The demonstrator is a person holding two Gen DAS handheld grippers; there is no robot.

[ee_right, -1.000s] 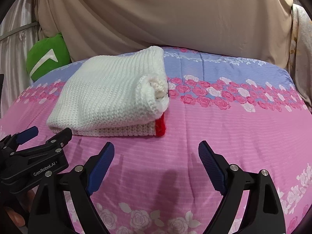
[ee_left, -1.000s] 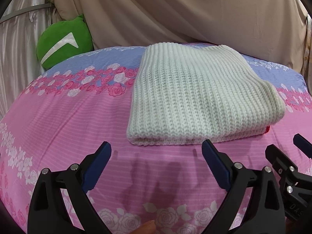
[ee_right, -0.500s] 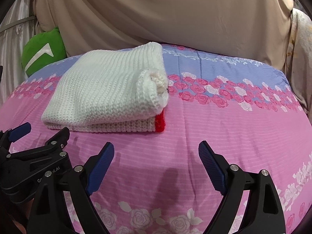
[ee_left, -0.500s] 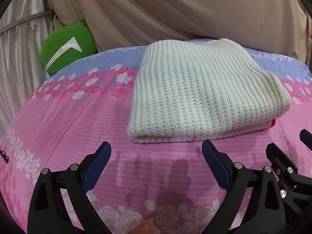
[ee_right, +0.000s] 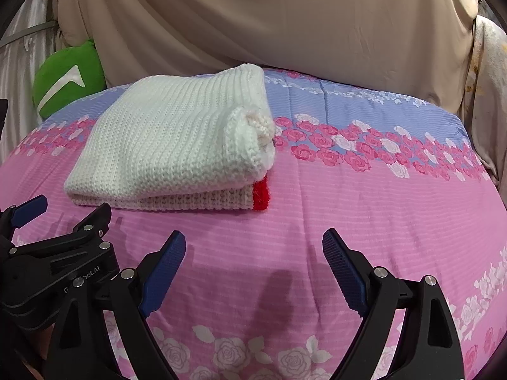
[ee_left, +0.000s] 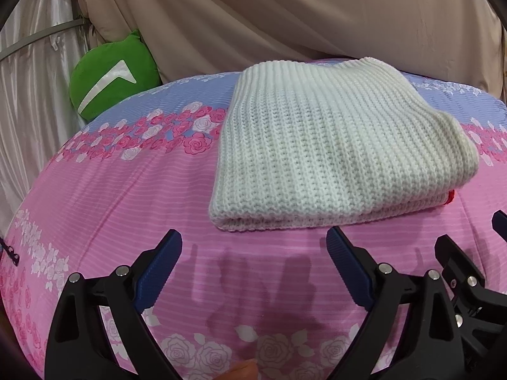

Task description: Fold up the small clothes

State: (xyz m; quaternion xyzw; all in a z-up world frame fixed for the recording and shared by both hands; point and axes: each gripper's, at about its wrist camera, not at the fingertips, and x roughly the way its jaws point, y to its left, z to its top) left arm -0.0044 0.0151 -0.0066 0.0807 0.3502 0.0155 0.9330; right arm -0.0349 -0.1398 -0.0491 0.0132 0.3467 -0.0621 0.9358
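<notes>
1. Beige draped cloth (ee_right: 285,31) closes off the back of the scene; in front of it spreads a pink and lilac bedsheet printed with roses (ee_right: 364,215), which serves as the work surface.
2. At the far left edge of the bedsheet, against the drape, rests a round green plush cushion with a white chevron mark (ee_left: 111,76).
3. Task object: a white chunky rib-knit garment (ee_left: 332,152) lies on the bedsheet as a compact, thick, roughly rectangular bundle. Its layers are stacked; the near fold runs straight, and a rolled end shows on its right side in the right wrist view.
4. A narrow red knitted trim (ee_right: 261,194) shows at the lower right corner of the bundle, beneath the white layers.
5. Left gripper (ee_left: 253,247): black frame, blue ribbed pads, jaws spread wide with nothing between them; it hovers just short of the garment's near edge, not touching it.
6. Right gripper (ee_right: 253,247): likewise spread wide and empty, over bare sheet, near the red-trimmed corner but apart from it.
7. Step in hand, as a judgement: the folding appears complete or nearly so, with both tools released and clear of the garment.
8. Next move, as a judgement: either tidy the rolled right end, which calls for a light pinch on the top layer only, or withdraw and leave the bundle.
</notes>
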